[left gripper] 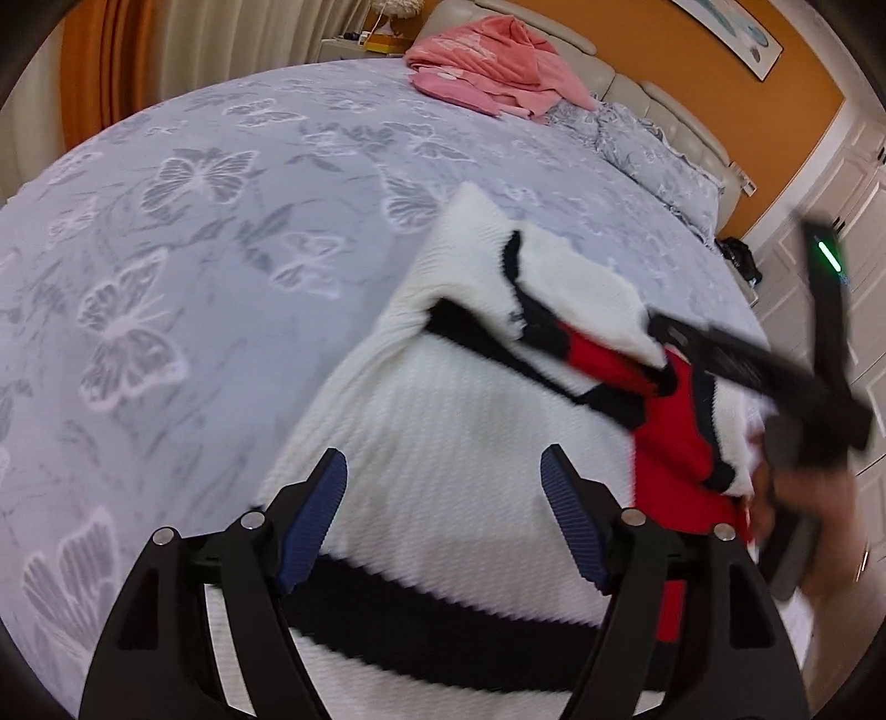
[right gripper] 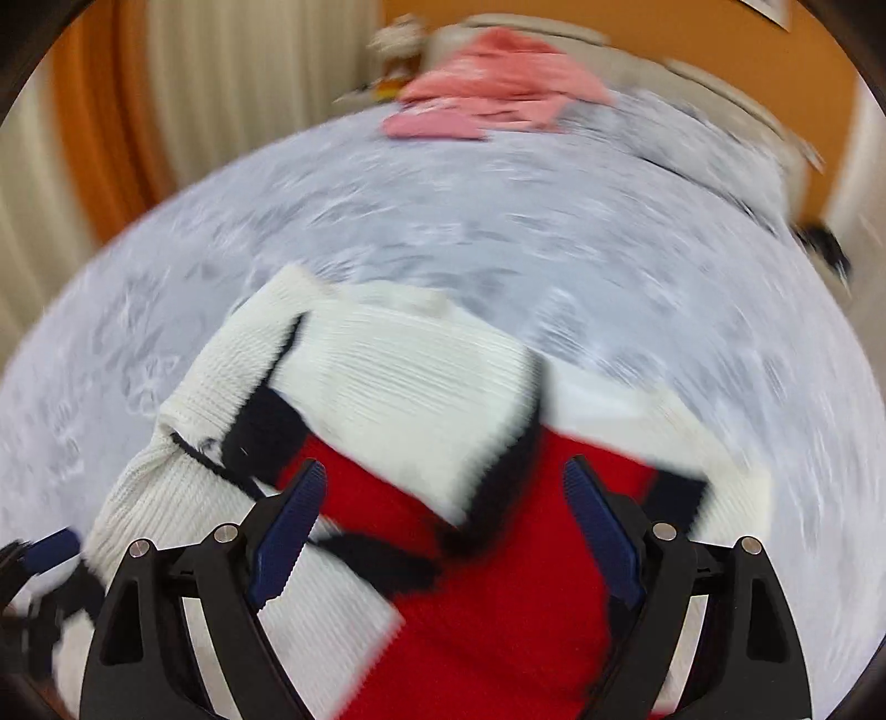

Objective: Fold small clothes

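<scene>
we saw the white, red and black sweater (left gripper: 443,443) lying partly folded on the butterfly-print bed cover (left gripper: 194,249), both the left gripper (left gripper: 443,515) and right gripper (right gripper: 446,526) spread wide, empty, above it; pink clothes (left gripper: 487,61) lay near the headboard (left gripper: 664,99), orange wall (left gripper: 692,72) behind.

A wide bed (left gripper: 221,232) fills the room, spread with a grey butterfly-print cover. Its padded cream headboard (left gripper: 653,94) stands against an orange wall (left gripper: 720,88) bearing a framed picture (left gripper: 731,27). Orange and cream curtains (left gripper: 183,50) hang behind; white cupboard doors (left gripper: 853,183) stand beside the bed.
</scene>
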Demonstrator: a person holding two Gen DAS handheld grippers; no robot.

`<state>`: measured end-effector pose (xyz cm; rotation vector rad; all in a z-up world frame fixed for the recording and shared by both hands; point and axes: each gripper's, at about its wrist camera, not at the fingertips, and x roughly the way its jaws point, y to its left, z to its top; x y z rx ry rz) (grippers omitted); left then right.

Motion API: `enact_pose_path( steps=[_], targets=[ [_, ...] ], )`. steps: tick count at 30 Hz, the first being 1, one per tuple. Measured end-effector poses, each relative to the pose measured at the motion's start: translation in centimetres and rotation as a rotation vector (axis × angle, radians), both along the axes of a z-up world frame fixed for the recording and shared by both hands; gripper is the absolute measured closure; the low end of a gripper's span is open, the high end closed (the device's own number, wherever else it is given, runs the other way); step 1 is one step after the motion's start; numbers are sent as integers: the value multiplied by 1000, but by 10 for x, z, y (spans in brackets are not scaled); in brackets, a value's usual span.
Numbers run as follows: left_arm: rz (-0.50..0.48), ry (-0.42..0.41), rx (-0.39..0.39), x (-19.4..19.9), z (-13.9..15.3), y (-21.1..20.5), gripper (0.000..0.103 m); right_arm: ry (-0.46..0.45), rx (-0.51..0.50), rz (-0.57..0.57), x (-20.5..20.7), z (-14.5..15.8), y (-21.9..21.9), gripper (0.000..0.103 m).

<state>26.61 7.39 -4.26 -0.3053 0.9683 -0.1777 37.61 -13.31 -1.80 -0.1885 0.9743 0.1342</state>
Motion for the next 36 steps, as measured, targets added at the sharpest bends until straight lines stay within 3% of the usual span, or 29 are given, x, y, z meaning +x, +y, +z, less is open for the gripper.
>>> enact_pose_path(
  steps=[4, 5, 6, 7, 8, 10, 12, 15, 16, 18, 21, 23, 25, 26, 27, 28, 29, 30, 33, 34, 36],
  targets=[
    [20, 26, -11, -4, -15, 12, 31, 111, -74, 18, 30, -37, 30, 24],
    [25, 44, -26, -3, -20, 15, 31, 130, -73, 4, 37, -45, 30, 46],
    [35, 59, -36, -3, -25, 19, 31, 135, -48, -12, 37, -47, 26, 58],
    [41, 66, -43, -3, -27, 21, 31, 128, -2, -58, 38, -41, 15, 89],
    [46, 74, -56, -3, -31, 25, 31, 114, 124, -114, 36, -27, -3, 95],
    [41, 75, -74, -3, -33, 30, 31, 35, 372, -229, 17, 4, -51, 95],
    [26, 63, -71, -2, -32, 32, 31, -21, 484, -323, -7, 17, -91, 95],
    [29, 50, -93, 2, -25, 33, 31, -93, 458, -473, -56, 12, -154, 88],
    [32, 47, -127, 5, -22, 32, 31, -80, 456, -483, -61, 4, -162, 86],
    [32, 64, -220, 23, -15, 23, 29, 29, 468, -504, -65, -26, -182, 85],
    [67, 115, -346, 55, -15, 2, 24, 75, 522, -535, -72, -45, -199, 79],
    [95, 137, -406, 79, -19, -11, 24, 64, 552, -535, -71, -43, -203, 59],
    [148, 145, -414, 98, -22, -17, 24, 45, 563, -531, -66, -38, -204, 40],
    [180, 144, -437, 110, -27, -17, 24, 31, 558, -536, -63, -35, -206, 37],
    [212, 152, -437, 118, -31, -15, 33, 24, 558, -539, -59, -34, -209, 37],
    [244, 158, -440, 125, -35, -13, 44, 26, 570, -541, -56, -37, -214, 43],
    [273, 178, -445, 133, -43, -9, 74, 38, 584, -540, -52, -37, -217, 80],
    [293, 204, -436, 139, -47, -5, 94, 58, 600, -541, -53, -37, -222, 96],
    [355, 180, -426, 139, -40, 14, 92, -14, 677, -513, -65, -22, -234, 95],
    [360, 171, -403, 138, -39, 17, 92, -11, 663, -503, -67, -24, -234, 95],
    [356, 185, -337, 137, -48, 18, 90, 83, 554, -493, -65, -46, -231, 88]
  ],
)
